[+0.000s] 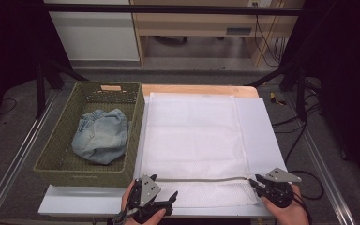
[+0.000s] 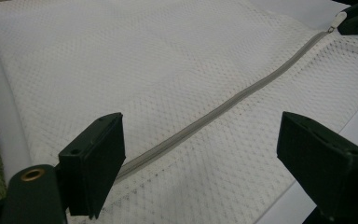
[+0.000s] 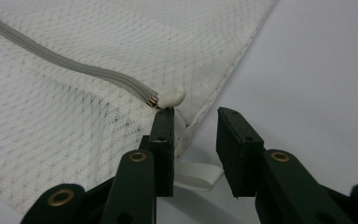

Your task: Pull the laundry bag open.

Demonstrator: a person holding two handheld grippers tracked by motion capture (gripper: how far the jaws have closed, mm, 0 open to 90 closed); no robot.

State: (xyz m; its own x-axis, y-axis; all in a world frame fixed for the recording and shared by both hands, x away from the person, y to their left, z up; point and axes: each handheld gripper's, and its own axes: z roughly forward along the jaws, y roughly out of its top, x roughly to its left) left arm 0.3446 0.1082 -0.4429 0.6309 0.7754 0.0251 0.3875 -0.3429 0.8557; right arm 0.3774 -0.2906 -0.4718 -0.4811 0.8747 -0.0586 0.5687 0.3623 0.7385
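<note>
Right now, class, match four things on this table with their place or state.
Things:
1 denim garment
2 zipper pull
3 left tongs
4 mesh laundry bag

Places or states:
A jaws wide apart over the zipper
B flat on the table, beside the basket
C crumpled in the woven basket
D at the bag's corner, by the right tongs

Pairs: 1-C, 2-D, 3-A, 4-B

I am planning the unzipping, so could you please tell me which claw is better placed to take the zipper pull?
Probably the right claw: its jaws stand narrowly apart right beside the zipper pull at the mesh bag's corner. The left claw straddles the zipper's far end, wide open.
</note>
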